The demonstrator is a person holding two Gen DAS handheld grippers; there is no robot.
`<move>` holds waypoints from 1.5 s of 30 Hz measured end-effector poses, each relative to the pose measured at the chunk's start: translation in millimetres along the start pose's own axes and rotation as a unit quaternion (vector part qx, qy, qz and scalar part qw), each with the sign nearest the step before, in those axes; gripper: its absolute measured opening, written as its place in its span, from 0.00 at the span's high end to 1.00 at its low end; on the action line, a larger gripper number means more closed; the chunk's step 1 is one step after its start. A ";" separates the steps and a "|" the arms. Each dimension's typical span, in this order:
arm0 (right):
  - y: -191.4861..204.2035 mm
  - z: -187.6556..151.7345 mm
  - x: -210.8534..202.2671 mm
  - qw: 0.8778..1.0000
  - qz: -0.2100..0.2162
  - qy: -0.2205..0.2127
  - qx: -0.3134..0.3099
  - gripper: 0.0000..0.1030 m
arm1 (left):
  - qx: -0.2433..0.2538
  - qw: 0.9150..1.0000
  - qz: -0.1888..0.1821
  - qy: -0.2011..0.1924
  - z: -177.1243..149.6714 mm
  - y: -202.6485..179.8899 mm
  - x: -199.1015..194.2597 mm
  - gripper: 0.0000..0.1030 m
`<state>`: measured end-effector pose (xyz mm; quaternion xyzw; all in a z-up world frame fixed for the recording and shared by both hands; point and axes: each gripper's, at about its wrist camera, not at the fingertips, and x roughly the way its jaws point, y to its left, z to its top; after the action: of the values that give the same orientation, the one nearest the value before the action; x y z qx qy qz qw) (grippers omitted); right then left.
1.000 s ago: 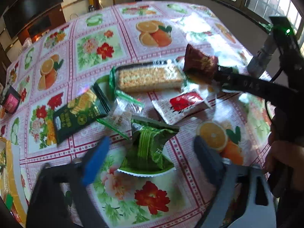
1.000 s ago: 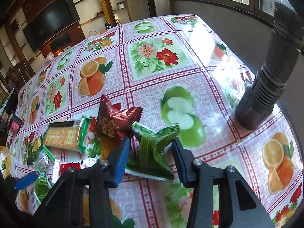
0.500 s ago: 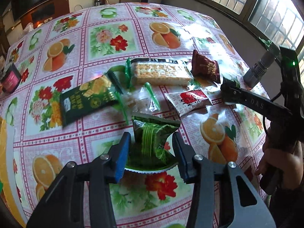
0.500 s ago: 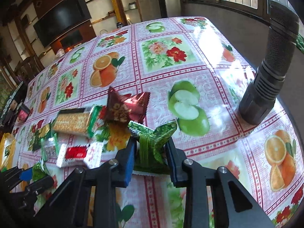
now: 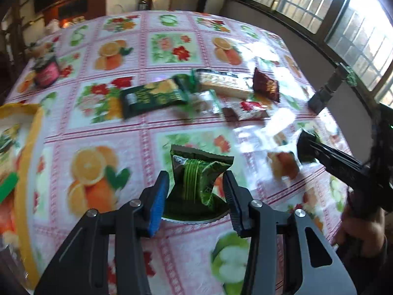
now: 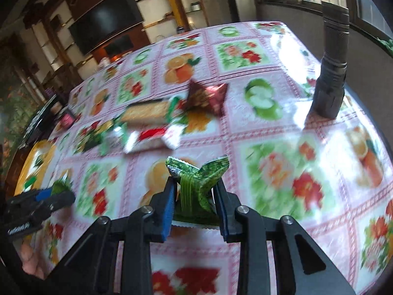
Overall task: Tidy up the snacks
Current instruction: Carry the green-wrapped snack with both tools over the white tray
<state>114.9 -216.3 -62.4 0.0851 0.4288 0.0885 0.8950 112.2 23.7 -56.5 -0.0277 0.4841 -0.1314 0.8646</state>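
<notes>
In the left wrist view my left gripper (image 5: 195, 184) is shut on a green snack packet (image 5: 196, 167), held clear above the flowered tablecloth (image 5: 110, 127). The right wrist view shows my right gripper (image 6: 195, 186) shut on a second green packet (image 6: 199, 172), also off the table. Each gripper appears in the other's view: the right one (image 5: 305, 147) at the right, the left one (image 6: 59, 193) at the lower left. Loose snacks lie in a cluster behind: a dark green packet (image 5: 152, 95), a long biscuit pack (image 5: 226, 83), a maroon packet (image 5: 266, 86), a red-and-white packet (image 5: 250, 108).
A yellow-rimmed tray (image 5: 27, 152) holding some snacks sits at the table's left edge. A black flashlight (image 6: 331, 73) stands upright near the right edge. A pink jar (image 5: 46, 73) stands far left. A hand (image 5: 361, 231) holds the right gripper at the lower right.
Both grippers closed on their green packets, the left from wide open. Both then lifted them and carried them leftward, away from the snack cluster and toward the tray side.
</notes>
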 end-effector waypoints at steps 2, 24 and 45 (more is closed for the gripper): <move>11.1 -8.9 -5.3 1.000 0.011 0.002 -0.006 0.71 | 0.000 0.999 0.030 -0.010 -6.5 0.3 -11.1 0.55; 124.2 -46.3 -47.3 0.992 0.065 -0.001 -0.110 0.72 | -0.072 0.984 0.140 -0.080 -56.2 67.0 -107.7 0.55; 229.1 -39.8 -22.9 0.976 0.141 0.011 -0.167 0.72 | -0.134 0.968 0.182 -0.106 -73.2 142.2 -147.0 0.55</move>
<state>50.0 3.6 -17.5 -0.0073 0.4014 0.2852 0.8703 5.9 204.0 1.8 -0.0684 0.4002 0.0975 0.9087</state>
